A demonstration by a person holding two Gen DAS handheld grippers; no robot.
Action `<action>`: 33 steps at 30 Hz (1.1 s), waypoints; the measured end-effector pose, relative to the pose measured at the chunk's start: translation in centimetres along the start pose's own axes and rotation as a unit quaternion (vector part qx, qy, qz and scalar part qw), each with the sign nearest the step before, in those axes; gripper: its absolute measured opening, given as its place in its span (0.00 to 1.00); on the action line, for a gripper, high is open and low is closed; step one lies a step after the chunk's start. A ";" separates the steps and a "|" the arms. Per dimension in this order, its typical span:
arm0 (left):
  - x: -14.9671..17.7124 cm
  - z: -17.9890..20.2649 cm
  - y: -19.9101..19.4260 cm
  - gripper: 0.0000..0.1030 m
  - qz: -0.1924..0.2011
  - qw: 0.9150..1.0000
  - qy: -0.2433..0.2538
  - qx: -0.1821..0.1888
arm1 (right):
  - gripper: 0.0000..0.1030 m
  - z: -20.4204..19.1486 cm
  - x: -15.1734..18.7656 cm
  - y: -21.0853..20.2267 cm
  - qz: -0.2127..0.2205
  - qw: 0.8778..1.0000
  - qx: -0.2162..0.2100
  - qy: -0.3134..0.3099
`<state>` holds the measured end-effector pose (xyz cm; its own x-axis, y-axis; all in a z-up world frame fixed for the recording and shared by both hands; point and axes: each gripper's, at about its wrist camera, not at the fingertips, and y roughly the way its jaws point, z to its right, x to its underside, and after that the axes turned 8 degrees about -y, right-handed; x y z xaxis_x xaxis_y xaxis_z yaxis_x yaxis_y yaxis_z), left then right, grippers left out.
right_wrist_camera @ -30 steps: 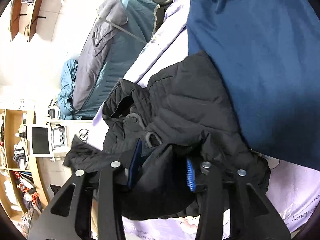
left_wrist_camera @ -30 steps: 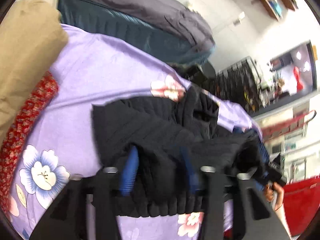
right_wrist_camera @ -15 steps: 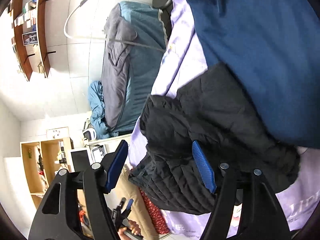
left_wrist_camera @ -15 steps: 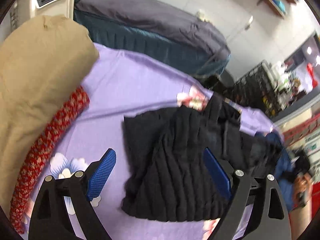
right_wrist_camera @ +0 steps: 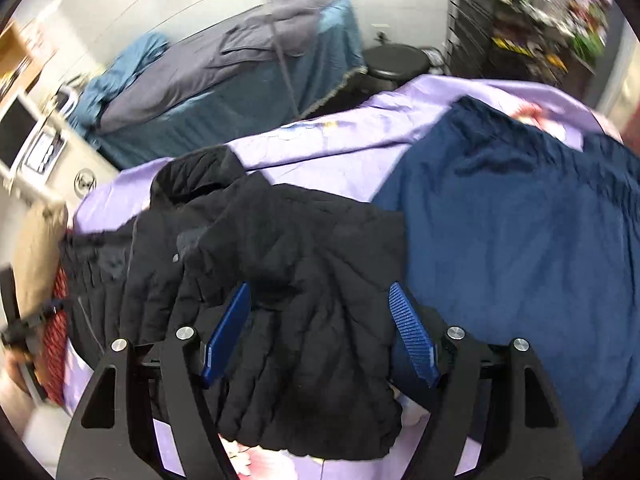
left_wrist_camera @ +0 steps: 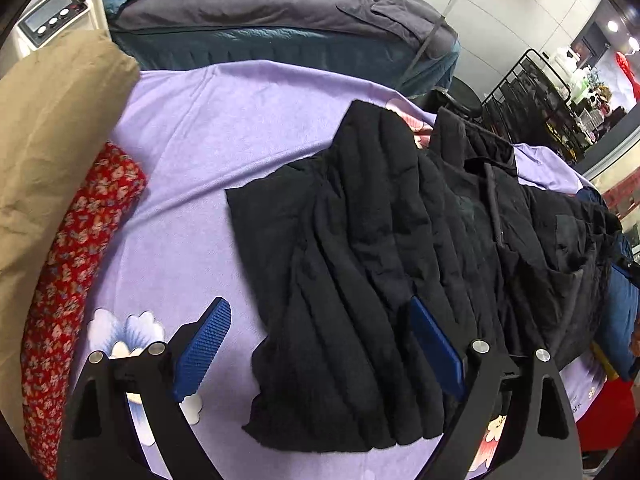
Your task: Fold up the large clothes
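- Left gripper point(left_wrist_camera: 320, 348): nearest item in the left wrist view; blue pads spread wide with nothing pinched, poised over the near hem of the black quilted jacket point(left_wrist_camera: 380, 264).
- Right gripper point(right_wrist_camera: 320, 332): jaws opening, pads clear of the fabric, which lies below and between them; it hangs above the jacket's opposite end.
- Black quilted jacket: task item; lies free and part-folded on the purple floral sheet point(left_wrist_camera: 192, 168), one quilted panel lapped over the body, collar at the far side.
- Navy garment point(right_wrist_camera: 520, 240): flat on the sheet, touching the jacket's edge on the right-gripper side.
- Red patterned cloth point(left_wrist_camera: 68, 264) and tan bundle point(left_wrist_camera: 48, 128): beside the jacket on the left-gripper side, apart from it.
- Grey-covered bed point(left_wrist_camera: 280, 12): beyond the jacket, well apart.
- Step in hand, judged: release after a fold; the bundle remains loose and uneven.
- Next move, judged: fresh pinches on the jacket's near edge or corners, both pads taking all layers, for a further fold toward the collar.
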<state>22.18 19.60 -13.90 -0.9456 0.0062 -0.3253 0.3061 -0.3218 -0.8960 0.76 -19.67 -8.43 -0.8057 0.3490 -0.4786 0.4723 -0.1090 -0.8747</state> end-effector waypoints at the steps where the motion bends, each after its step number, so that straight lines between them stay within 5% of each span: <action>1: -0.2 0.2 0.5 0.85 -0.002 1.000 0.003 0.003 | 0.70 -0.3 0.1 0.4 0.002 1.000 -0.004 -0.009; 4: -0.5 1.1 1.5 0.85 -0.001 1.000 0.013 0.012 | 0.69 -1.4 -0.3 1.9 -0.003 0.999 -0.012 -0.032; 6: -0.6 1.9 1.8 0.78 0.000 0.999 0.023 0.027 | 0.45 -2.2 -0.7 3.0 -0.019 0.998 -0.019 -0.048; 9: -0.9 3.2 2.0 0.54 -0.003 0.998 0.051 0.027 | 0.14 -4.3 -1.0 3.3 -0.047 0.995 -0.006 -0.086; 11: -1.5 3.2 1.8 0.23 -0.001 0.998 0.061 0.016 | 0.10 -4.5 -1.5 2.6 -0.033 0.995 0.006 -0.092; 13: -2.7 2.5 1.3 0.16 0.012 0.999 0.050 0.008 | 0.09 -3.8 -2.2 1.4 -0.011 0.997 0.016 -0.080; 16: -4.2 1.5 1.6 0.14 0.006 0.999 0.041 0.008 | 0.08 -0.9 -3.8 0.6 0.008 1.000 0.009 -0.025; 21: -6.1 1.8 4.9 0.14 -0.021 0.999 0.024 -0.019 | 0.08 0.7 -5.2 4.7 -0.035 0.999 0.028 0.014; 25: -6.5 1.2 7.5 0.24 -0.041 0.998 -0.011 -0.043 | 0.08 1.0 -5.2 7.9 -0.057 0.997 0.047 0.036; 33: -6.0 2.9 9.0 0.35 -0.042 0.994 0.048 -0.094 | 0.11 0.6 -4.6 11.0 -0.085 0.993 0.082 0.008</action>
<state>30.32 13.90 -19.09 -0.9565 0.1194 -0.2660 0.2499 -0.1345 -0.9589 9.45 -23.09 -15.90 -0.8624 0.3901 -0.3227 0.2639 -0.1977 -0.9441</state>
